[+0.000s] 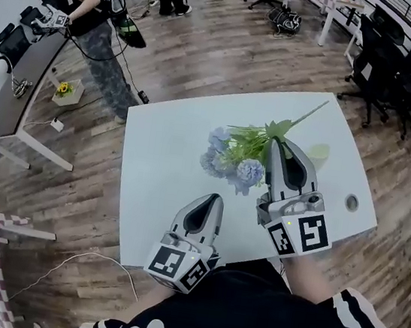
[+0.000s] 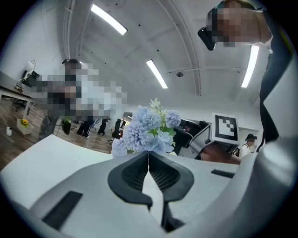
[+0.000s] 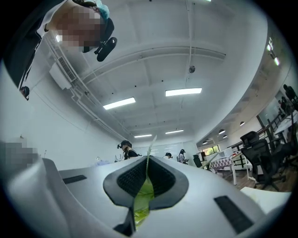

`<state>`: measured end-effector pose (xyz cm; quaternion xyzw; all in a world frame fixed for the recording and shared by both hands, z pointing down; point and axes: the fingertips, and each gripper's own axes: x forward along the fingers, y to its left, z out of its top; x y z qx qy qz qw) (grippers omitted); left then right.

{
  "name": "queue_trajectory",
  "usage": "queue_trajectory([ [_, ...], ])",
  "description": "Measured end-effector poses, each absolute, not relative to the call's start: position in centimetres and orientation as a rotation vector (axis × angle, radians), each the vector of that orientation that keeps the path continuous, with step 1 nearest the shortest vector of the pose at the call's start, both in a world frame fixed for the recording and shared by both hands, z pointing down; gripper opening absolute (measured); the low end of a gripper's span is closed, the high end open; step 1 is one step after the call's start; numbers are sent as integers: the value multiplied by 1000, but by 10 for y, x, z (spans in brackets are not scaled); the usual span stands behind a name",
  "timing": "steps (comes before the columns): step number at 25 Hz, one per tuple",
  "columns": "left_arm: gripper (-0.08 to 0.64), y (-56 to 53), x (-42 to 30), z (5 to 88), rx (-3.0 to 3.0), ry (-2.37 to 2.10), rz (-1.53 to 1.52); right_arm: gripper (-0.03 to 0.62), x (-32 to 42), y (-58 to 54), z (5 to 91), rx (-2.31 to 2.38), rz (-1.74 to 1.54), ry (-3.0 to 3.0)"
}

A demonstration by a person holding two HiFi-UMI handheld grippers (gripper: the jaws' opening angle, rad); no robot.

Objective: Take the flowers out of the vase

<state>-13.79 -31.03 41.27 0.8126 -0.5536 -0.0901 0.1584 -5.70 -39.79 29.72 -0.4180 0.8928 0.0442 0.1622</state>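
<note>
while left hand-held gripper (image 1: 214, 199) is clenched empty, right hand-held gripper (image 1: 276, 143) pinches flowers (image 1: 230, 160), probably a leaf.

the room is bright and evenly lit by long ceiling lights (image 2: 109, 19) that glare white in both gripper views, and the white worktop (image 1: 157, 183) shows hardly any shadow. all three pictures bend strongly toward their edges: the wooden floor (image 1: 230, 42) and the worktop curve in the head view, and the gripper views have dark rounded corners. the pale bodies of the left hand-held gripper (image 2: 149, 153) and the right hand-held gripper (image 3: 148, 160) look soft close to the lens, while the flowers (image 2: 146, 132) and the far room stay fairly sharp.
</note>
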Motion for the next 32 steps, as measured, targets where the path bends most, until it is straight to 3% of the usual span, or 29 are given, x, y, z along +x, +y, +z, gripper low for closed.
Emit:
queue_trajectory([
  [32, 8, -271, -185, 440, 2169, -1718, -194, 20, -134, -397, 422, -1097, -160, 2803],
])
